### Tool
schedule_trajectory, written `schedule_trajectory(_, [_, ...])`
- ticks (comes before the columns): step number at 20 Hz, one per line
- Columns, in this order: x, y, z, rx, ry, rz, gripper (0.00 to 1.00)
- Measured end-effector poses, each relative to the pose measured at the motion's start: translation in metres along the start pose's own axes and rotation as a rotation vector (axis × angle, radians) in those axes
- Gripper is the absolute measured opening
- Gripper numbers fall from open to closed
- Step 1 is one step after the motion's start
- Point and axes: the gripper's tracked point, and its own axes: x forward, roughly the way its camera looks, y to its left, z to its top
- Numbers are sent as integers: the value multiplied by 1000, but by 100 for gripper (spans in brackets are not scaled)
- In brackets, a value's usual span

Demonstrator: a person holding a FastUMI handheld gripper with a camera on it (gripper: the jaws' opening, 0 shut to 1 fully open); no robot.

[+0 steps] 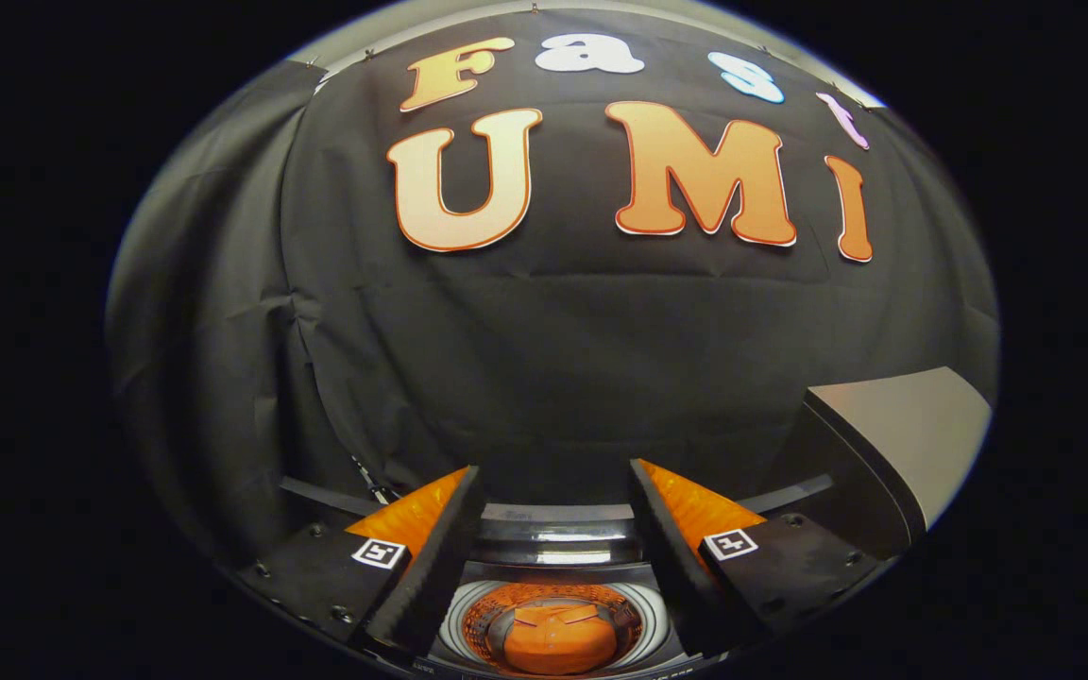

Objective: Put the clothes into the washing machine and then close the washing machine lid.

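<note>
The clothes (558, 640), a folded orange bundle, lie at the bottom of the drum inside the washing machine (553, 538), seen between and below the two fingers. The drum's perforated wall rings the bundle closely, and a pale round rim circles the drum's mouth, leaving the opening uncovered from above. Just beyond that rim the machine's rear edge runs as a shiny curved band across the gap between the fingers. The gripper (555, 482) hangs over the opening, released, its fingers spread well apart with nothing between them, their tips standing against the dark cloth wall behind the machine. To the right, beyond the right finger, the washing machine lid (903, 434) stands raised and tilted, its pale flat face and dark edge rising beside the opening. Ahead of the fingertips lies free room up to the cloth wall.
</note>
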Motion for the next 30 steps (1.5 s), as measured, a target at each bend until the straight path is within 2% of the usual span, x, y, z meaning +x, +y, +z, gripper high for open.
schedule_trajectory(10, [-13, 3, -18, 3, -63, 2, 98])
schedule_trajectory(17, [-25, 4, -34, 1, -56, 18, 99])
schedule_trajectory(19, [-22, -1, -49, 10, -21, -3, 98])
schedule_trajectory(23, [-16, -5, -111, 66, 131, 3, 98])
schedule_trajectory(27, [-31, -7, -103, 65, 132, 6, 98])
schedule_trajectory(30, [-49, -5, -68, 49, 89, 21, 98])
